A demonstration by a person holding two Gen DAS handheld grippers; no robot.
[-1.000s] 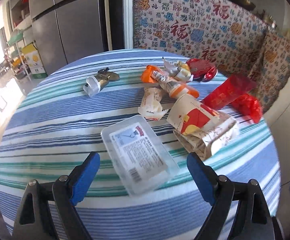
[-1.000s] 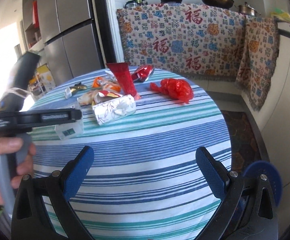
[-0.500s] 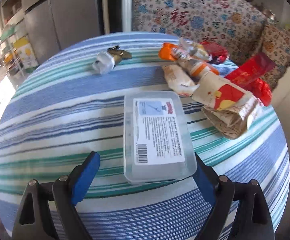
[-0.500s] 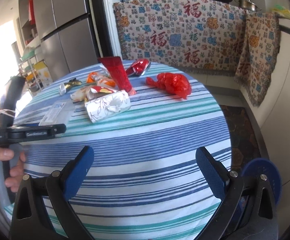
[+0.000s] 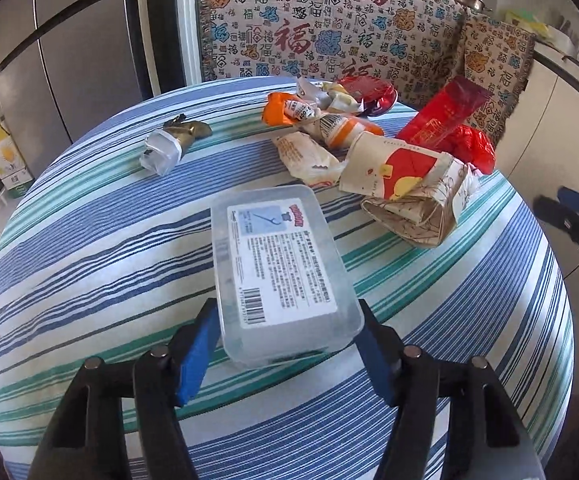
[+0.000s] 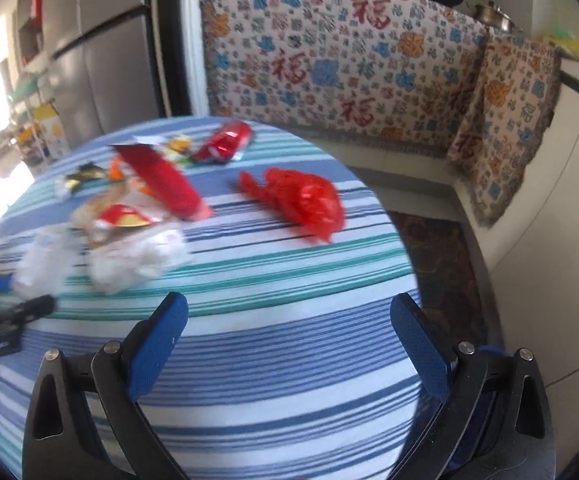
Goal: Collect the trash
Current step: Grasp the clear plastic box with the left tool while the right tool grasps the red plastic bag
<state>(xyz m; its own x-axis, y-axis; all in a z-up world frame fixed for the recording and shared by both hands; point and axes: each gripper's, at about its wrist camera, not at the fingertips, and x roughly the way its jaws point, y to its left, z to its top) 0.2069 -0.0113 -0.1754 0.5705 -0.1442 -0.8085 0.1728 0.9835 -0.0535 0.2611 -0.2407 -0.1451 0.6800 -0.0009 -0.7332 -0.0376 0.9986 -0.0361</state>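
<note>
A clear plastic box point(image 5: 277, 268) with a printed label lies on the striped round table point(image 5: 89, 248). My left gripper point(image 5: 287, 350) is shut on the box's near end, both blue pads against its sides. Behind it lie a paper cup and wrapper point(image 5: 405, 188), orange and white wrappers point(image 5: 321, 120), a red packet point(image 5: 441, 116) and a red plastic bag point(image 5: 469, 144). My right gripper point(image 6: 289, 344) is open and empty over the table's near right part. The red bag point(image 6: 301, 200) lies ahead of it, the red packet point(image 6: 161, 180) to its left.
A small crumpled cup with a gold wrapper point(image 5: 169, 144) lies at the far left of the table. A patterned cloth point(image 6: 349, 60) covers the counter behind. A grey fridge point(image 5: 61, 52) stands at the back left. A rug point(image 6: 437, 264) lies on the floor right of the table.
My left gripper has closed in on the clear box, and its pads now clamp the near end. My right gripper has swung to the right and forward, blurring its view.
</note>
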